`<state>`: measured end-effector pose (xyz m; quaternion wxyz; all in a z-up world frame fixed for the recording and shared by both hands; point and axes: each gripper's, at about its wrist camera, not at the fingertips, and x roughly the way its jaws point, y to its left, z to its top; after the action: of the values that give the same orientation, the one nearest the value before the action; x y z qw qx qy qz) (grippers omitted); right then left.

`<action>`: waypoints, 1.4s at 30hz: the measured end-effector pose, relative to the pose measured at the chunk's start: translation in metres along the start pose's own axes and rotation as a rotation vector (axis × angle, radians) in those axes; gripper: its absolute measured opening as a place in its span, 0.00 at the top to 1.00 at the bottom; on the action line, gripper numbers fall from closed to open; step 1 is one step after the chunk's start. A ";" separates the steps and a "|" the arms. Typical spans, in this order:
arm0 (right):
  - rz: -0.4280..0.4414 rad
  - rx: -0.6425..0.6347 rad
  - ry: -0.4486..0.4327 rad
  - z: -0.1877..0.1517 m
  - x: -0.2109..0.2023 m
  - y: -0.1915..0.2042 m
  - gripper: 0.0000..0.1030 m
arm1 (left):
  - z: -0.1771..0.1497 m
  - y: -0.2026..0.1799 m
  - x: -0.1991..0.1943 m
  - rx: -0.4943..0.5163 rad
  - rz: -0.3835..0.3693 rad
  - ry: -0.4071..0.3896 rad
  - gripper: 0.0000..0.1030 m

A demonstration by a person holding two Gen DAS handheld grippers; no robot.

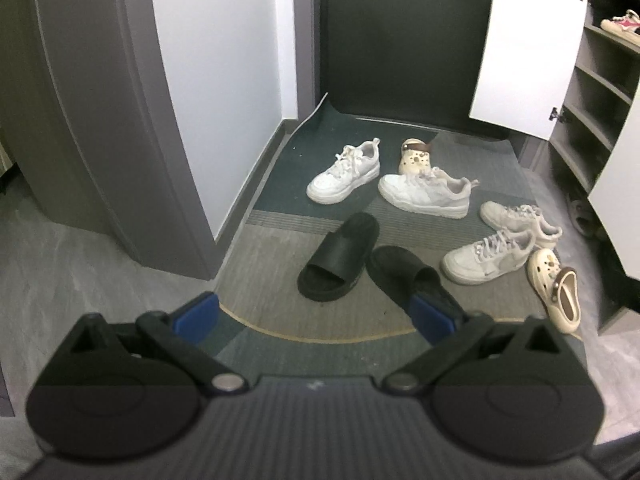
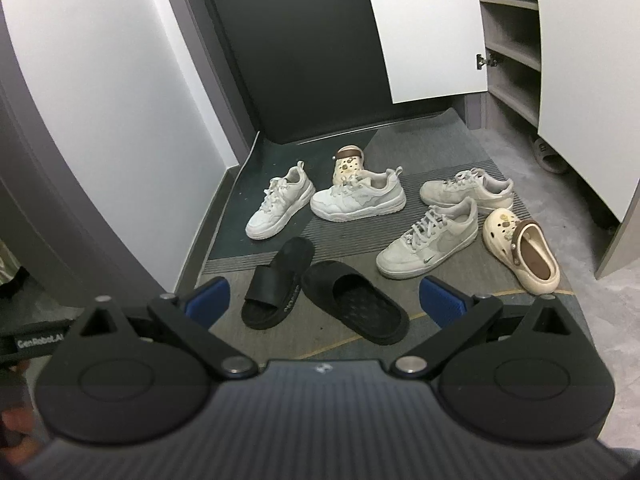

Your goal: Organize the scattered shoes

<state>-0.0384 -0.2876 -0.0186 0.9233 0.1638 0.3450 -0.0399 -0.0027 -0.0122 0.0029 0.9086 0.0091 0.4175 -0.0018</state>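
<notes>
1. Both claws hang above the entry mat [image 2: 440, 152] with their jaws spread wide and nothing between them: the left gripper [image 1: 316, 312] and the right gripper [image 2: 324, 300] both look down and forward at the shoes.

2. The shoes lie loose on the mat ahead of both claws: two black slides, the left slide [image 2: 280, 284] and the right slide [image 2: 356, 308]; a white sneaker pair [image 2: 320, 200] farther back; a cream sneaker pair [image 2: 444, 224] to the right; one clog [image 2: 520, 256] at the right edge and a second clog [image 2: 348, 162] far back, half hidden behind a white sneaker.

3. The slides are nearest. They sit just beside each other, heels near the claws, and their toes splay apart in a V.

4. The right slide lies almost straight ahead of the right gripper, its long axis running from upper left to lower right. In the left wrist view the same slide [image 1: 404, 276] sits under the left gripper's right fingertip [image 1: 434, 318].

5. The shelves [image 1: 600, 92] stand open on the right, closer to the right gripper. One pink-trimmed shoe [image 1: 622, 24] sits on an upper shelf; a dark shoe [image 2: 550, 156] seems to rest at the cabinet's foot, though that corner is dim.
</notes>
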 end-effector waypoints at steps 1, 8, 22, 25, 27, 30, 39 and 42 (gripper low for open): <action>-0.001 0.005 -0.001 0.000 0.000 0.000 0.00 | 0.004 -0.002 0.004 0.006 0.002 0.013 0.00; 0.020 0.031 -0.021 -0.002 -0.002 -0.011 0.00 | -0.004 -0.016 -0.006 0.049 0.008 -0.029 0.00; 0.017 0.043 -0.024 -0.001 -0.008 -0.005 0.00 | -0.008 0.000 -0.003 0.051 -0.019 -0.037 0.00; 0.017 0.042 -0.024 -0.001 -0.007 -0.002 0.00 | -0.009 0.002 -0.005 0.049 -0.024 -0.038 0.00; 0.018 0.043 -0.023 -0.001 -0.006 -0.002 0.00 | -0.010 0.001 -0.006 0.049 -0.022 -0.041 0.00; 0.024 0.049 -0.024 0.001 -0.008 -0.004 0.00 | -0.012 -0.001 -0.009 0.049 -0.020 -0.045 0.00; 0.027 0.052 -0.029 0.000 -0.010 -0.008 0.00 | -0.015 -0.005 -0.016 0.049 -0.018 -0.056 0.00; 0.024 0.054 -0.034 -0.002 -0.011 -0.008 0.00 | -0.016 -0.006 -0.018 0.052 -0.018 -0.060 0.00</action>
<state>-0.0496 -0.2951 -0.0151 0.9247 0.1923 0.3262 -0.0407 -0.0260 -0.0177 0.0062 0.9202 0.0289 0.3899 -0.0212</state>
